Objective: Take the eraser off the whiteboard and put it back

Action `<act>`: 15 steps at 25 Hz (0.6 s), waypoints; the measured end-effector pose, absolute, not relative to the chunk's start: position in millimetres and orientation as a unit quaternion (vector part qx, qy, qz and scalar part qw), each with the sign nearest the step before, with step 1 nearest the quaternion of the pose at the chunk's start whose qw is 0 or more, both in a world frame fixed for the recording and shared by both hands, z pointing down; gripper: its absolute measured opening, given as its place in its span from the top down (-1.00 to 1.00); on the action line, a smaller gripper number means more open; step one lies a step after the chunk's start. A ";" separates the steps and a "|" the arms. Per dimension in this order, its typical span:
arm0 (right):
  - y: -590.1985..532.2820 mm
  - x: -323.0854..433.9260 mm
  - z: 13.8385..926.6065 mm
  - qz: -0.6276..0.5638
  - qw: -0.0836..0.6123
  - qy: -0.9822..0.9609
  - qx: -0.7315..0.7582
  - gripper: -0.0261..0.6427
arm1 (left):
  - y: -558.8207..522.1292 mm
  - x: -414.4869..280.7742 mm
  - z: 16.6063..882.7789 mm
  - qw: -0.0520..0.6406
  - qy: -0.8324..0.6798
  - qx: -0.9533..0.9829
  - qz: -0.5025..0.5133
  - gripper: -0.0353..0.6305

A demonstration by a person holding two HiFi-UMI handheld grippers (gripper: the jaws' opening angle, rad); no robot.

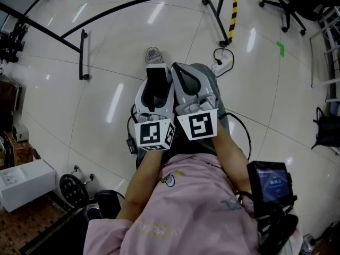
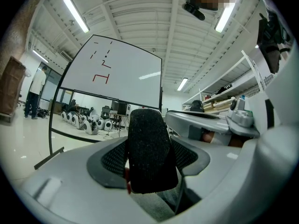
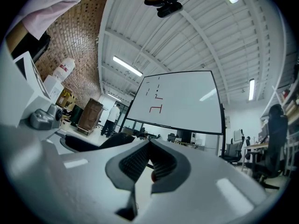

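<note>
The head camera looks down from above the person, almost straight at the pale floor [image 1: 95, 89], with the left gripper [image 1: 155, 68] and right gripper [image 1: 183, 72] side by side close beneath it. Each gripper camera sits low behind its own jaws and faces out along them, tilted up across the room. The left one has the black eraser [image 2: 149, 155] right up close, blocking its middle. Both catch the same whiteboard [image 2: 117, 73] farther off, the ceiling [image 3: 196, 27] with its strip lights, and the other gripper at one edge.
</note>
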State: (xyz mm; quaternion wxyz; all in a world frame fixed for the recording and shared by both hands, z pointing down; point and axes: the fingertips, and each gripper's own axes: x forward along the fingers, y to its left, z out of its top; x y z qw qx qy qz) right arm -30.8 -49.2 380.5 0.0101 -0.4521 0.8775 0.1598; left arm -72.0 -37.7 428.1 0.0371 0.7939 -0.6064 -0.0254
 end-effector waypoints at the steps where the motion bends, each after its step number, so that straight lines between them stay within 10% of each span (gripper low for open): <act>1: -48.5 -31.6 380.1 0.164 0.007 0.877 -0.452 0.91 | -36.7 -73.7 425.8 0.037 -0.607 0.793 -0.029 0.05; 15: -49.4 -31.7 367.1 0.206 0.037 0.858 -0.470 0.91 | -32.2 -79.8 397.6 0.003 -0.607 0.792 -0.061 0.04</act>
